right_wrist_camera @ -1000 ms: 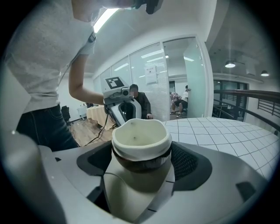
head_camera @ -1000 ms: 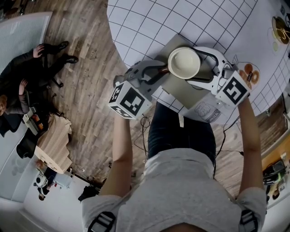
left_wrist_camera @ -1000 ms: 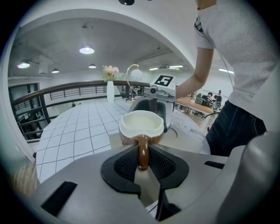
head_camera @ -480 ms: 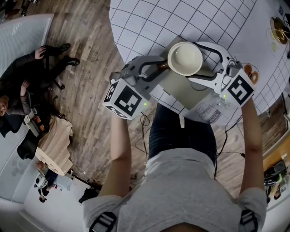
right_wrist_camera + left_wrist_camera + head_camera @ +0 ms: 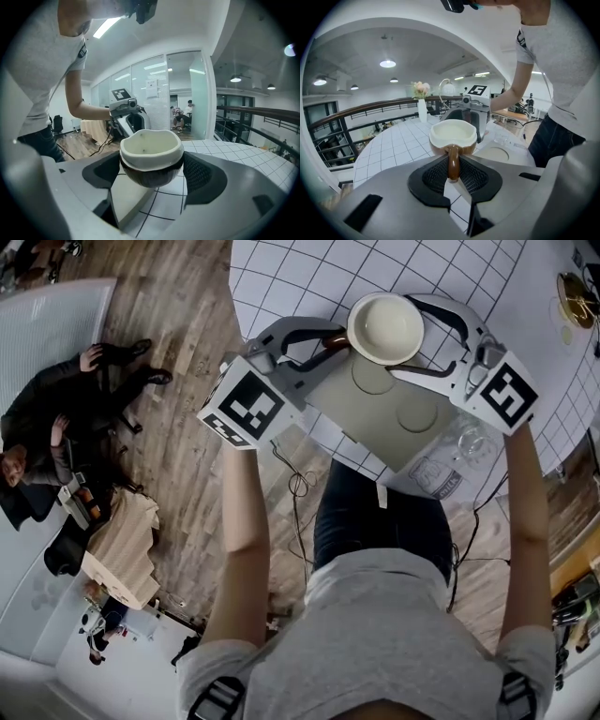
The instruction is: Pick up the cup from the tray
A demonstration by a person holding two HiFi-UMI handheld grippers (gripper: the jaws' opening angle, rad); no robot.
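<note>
Holding the cup (image 5: 384, 327) in the air at the tray's (image 5: 370, 423) 12 o'clock edge. My left gripper (image 5: 453, 174) pinches the brown handle (image 5: 453, 159) at the cup's 9 o'clock. My right gripper (image 5: 151, 169) comes in from 3 o'clock, its 2 fingers (image 5: 202, 174) pressed against the bowl.

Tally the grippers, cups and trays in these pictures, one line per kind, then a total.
Grippers: 2, the left gripper shut on the cup's handle and the right gripper shut on its body.
Cups: 1, the brown cup, cream inside, held above the tray.
Trays: 1, the grey tray on the table.
Total: 4
</note>
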